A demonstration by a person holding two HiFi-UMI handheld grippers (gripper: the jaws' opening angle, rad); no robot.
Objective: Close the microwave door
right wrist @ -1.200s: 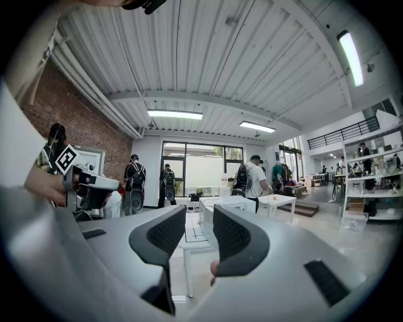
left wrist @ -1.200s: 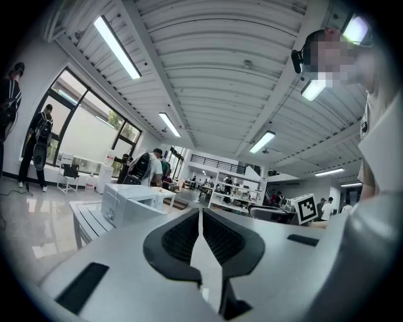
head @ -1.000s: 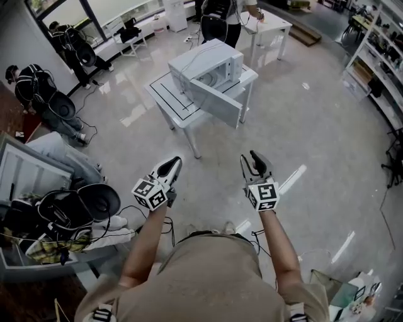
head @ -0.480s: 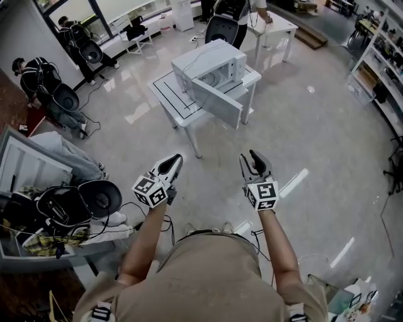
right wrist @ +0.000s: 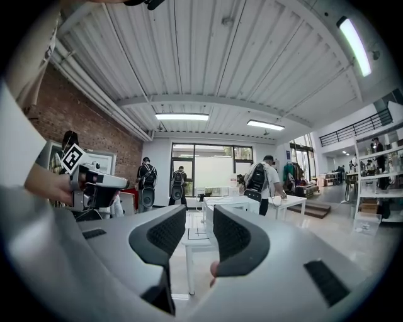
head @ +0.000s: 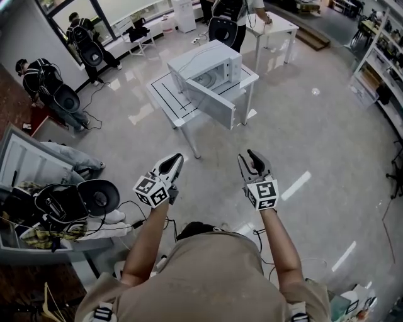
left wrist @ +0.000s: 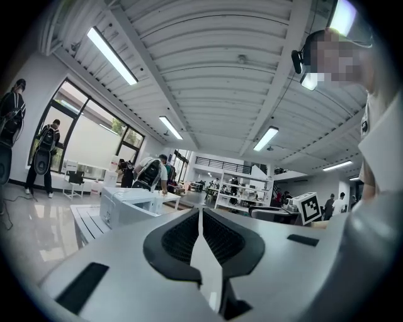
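A white microwave (head: 204, 66) stands on a small white table (head: 165, 94) a few steps ahead across the floor. Its door (head: 211, 104) hangs open toward me, past the table's front edge. My left gripper (head: 171, 165) and right gripper (head: 254, 161) are held out level, side by side, far short of the table. In the left gripper view the left gripper (left wrist: 200, 212) has its jaws met at the tips, and the microwave (left wrist: 129, 204) shows at the left. In the right gripper view the right gripper (right wrist: 199, 217) has a narrow gap with nothing in it, and the microwave (right wrist: 242, 202) lies beyond.
A person with a backpack (head: 227, 19) stands at a second white table (head: 274, 25) behind the microwave. Two more people (head: 44, 82) are at the far left. Gear, cables and a board (head: 63, 207) lie at my left, and shelves (head: 378, 69) line the right.
The microwave and its table have shifted slightly left in the head view as I step across the floor. Both grippers keep the same pose ahead of me.
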